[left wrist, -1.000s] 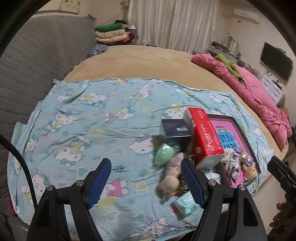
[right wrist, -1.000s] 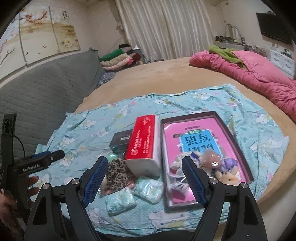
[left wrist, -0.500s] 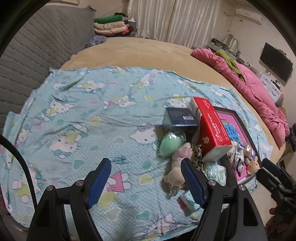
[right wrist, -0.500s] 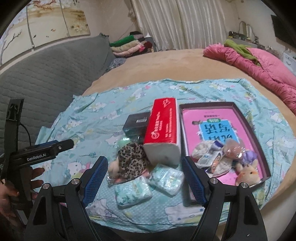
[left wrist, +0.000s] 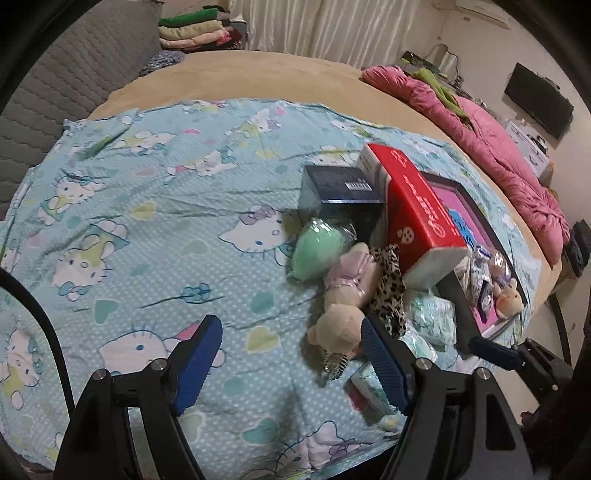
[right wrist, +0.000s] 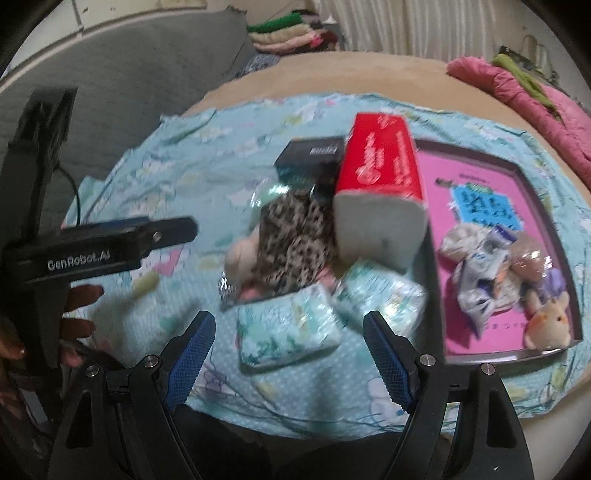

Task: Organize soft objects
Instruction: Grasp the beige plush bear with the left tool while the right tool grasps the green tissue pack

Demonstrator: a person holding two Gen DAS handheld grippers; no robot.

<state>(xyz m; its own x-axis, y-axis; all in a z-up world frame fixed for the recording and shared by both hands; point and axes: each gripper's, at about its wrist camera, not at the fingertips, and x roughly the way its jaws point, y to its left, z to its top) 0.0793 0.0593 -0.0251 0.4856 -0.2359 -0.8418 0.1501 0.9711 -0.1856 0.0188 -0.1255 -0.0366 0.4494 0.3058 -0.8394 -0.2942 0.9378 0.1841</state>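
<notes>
On a blue cartoon-cat sheet (left wrist: 147, 229) lies a heap of soft things: a green ball (left wrist: 317, 251), a plush bear in a pink dress (left wrist: 345, 306), a leopard-print cloth (right wrist: 291, 240) and two pale tissue packs (right wrist: 286, 332) (right wrist: 380, 295). A red tissue pack (right wrist: 380, 177) stands beside a pink tray (right wrist: 546, 210) holding a small bunny plush (right wrist: 546, 325) and wrapped items. My left gripper (left wrist: 291, 360) hovers open above the sheet, left of the bear. My right gripper (right wrist: 288, 354) hangs open over the near tissue pack, nothing between its fingers.
A dark box (left wrist: 341, 199) stands behind the green ball. A pink quilt (left wrist: 491, 147) lies at the far right of the tan bed (left wrist: 258, 74). A grey padded headboard (left wrist: 55, 92) is at the left, with folded clothes (left wrist: 199, 31) behind.
Both grippers have come down toward the sheet, so the heap looks larger. The right gripper has drifted left, from over the tray to over the tissue packs. Both jaws stay equally wide.
</notes>
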